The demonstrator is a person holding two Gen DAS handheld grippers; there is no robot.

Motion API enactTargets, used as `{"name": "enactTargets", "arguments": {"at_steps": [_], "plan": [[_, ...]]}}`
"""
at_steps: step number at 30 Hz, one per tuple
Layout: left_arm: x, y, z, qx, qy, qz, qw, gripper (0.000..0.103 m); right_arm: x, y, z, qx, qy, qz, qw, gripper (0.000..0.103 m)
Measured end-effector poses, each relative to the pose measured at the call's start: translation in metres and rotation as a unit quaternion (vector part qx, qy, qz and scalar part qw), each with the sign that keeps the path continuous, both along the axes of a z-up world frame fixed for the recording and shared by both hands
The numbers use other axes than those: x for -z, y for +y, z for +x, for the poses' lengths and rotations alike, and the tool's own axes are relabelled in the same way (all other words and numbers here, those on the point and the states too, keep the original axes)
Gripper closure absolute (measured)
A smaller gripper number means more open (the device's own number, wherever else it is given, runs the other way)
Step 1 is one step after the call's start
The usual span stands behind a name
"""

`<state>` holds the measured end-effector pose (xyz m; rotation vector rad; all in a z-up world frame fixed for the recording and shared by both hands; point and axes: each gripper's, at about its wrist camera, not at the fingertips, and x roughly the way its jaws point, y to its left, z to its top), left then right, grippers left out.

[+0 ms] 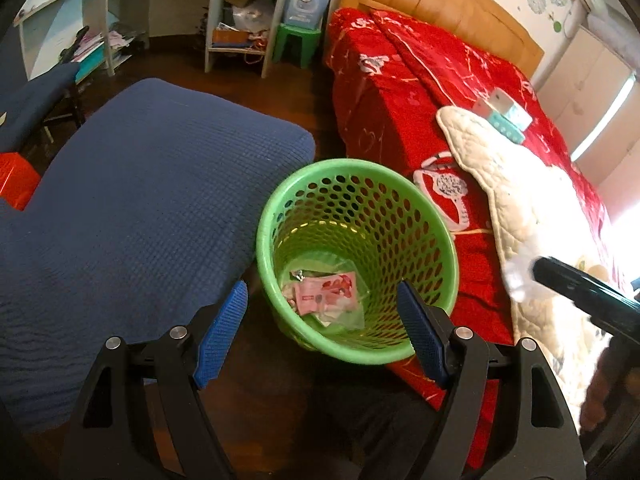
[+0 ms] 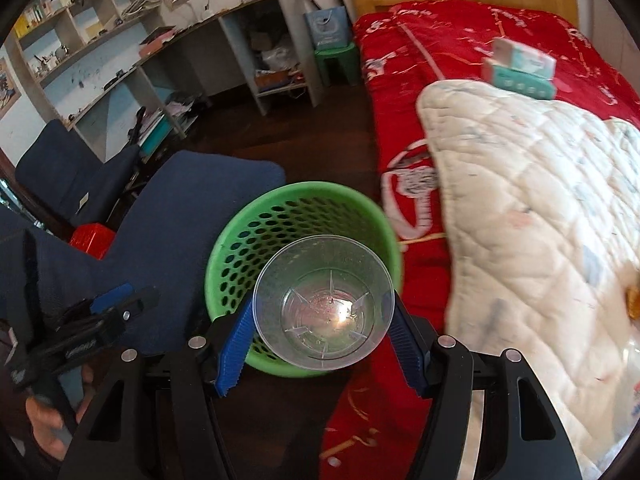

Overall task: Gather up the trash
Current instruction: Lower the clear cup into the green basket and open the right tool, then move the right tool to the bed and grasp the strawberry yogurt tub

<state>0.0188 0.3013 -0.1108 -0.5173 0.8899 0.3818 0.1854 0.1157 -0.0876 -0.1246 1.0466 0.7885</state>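
Clear plastic, a disposable cup point(image 2: 324, 306), is sitting clamped between the blue pads point(image 2: 236, 350) of the right gripper point(image 2: 322, 344), mouth facing the camera, pads pressing on either side of its wall. It is hanging in front of and apparently above the green perforated bin point(image 2: 224, 256), which is standing on the dark floor just beside the bed.

In the left wrist view, the left gripper point(image 1: 322, 332) is hovering with its fingers spread wide and nothing between them, framing the near rim of the bin point(image 1: 276, 216). At the bin's bottom, a pink wrapper point(image 1: 326, 294) and other light scraps are lying. The right tool is intruding at the right edge, blurred.

To the left of the bin, a blue cushioned seat point(image 1: 132, 208) is lying close by. To the right, the red bedspread point(image 1: 400, 92) is running far, with a white quilted blanket point(image 2: 528, 200) over it and a teal tissue pack point(image 2: 520, 68) further on. Shelving point(image 2: 100, 32) is standing at the far left.

Judgement: the step in hand is depositing the cup. The next move is calling for centring the cup over the bin's opening, then parting the right fingers so it drops inside without striking the rim.
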Motion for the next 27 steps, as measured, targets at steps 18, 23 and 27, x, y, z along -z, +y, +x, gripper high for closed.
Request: {"name": "enactTargets", "arguments": {"at_steps": [18, 23, 27], "plan": [[-0.001, -0.02, 0.004, 0.018, 0.0, 0.0, 0.9998, 0.027, -0.006, 0.008, -0.009, -0.005, 0.001, 0.031, 1.0, 0.026], [-0.005, -0.039, 0.011, 0.038, -0.003, 0.002, 0.9993, 0.027, -0.013, -0.028, -0.011, 0.02, -0.026, 0.012, 0.999, 0.023], [-0.008, -0.056, 0.018, 0.057, -0.002, 0.005, 0.9984, 0.027, -0.016, -0.069, -0.012, 0.054, -0.052, -0.009, 0.997, 0.022]]}}
